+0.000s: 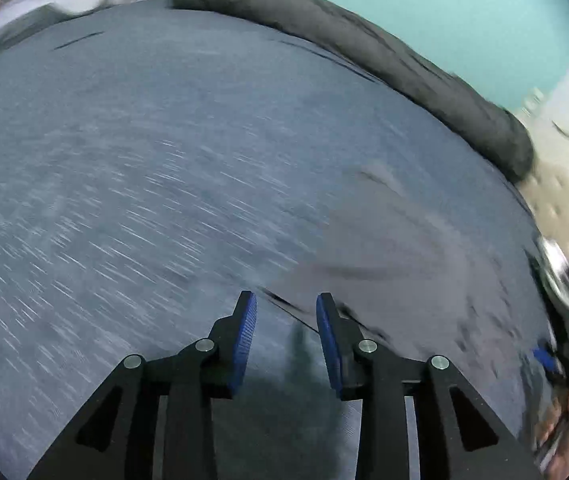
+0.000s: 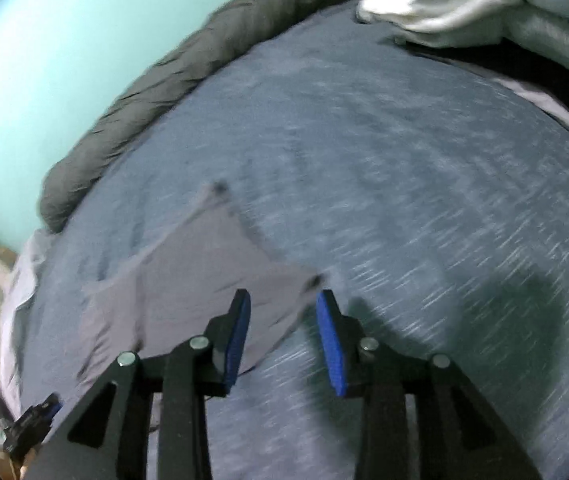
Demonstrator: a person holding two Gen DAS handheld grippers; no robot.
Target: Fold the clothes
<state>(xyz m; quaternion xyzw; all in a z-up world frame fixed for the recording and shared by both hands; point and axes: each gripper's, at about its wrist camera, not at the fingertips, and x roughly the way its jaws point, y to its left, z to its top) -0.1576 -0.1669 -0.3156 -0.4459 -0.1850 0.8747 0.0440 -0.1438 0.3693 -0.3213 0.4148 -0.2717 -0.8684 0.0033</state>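
The left gripper (image 1: pixel 286 308) and right gripper (image 2: pixel 283 306) are being held with jaws parted (nothing between them). A grey garment (image 2: pixel 204 276) is being hovered over on the blue bedcover (image 2: pixel 404 160)

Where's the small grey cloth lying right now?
The small grey cloth lies flat on the blue bedspread, just ahead-left of the right gripper; in the left wrist view it sits ahead-right.

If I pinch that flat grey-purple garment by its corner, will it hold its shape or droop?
The grey-purple garment will probably droop: it lies thin and flat on the blue-grey bedcover, edges creased. Likely light. The open right gripper may drag bedcover fabric along.
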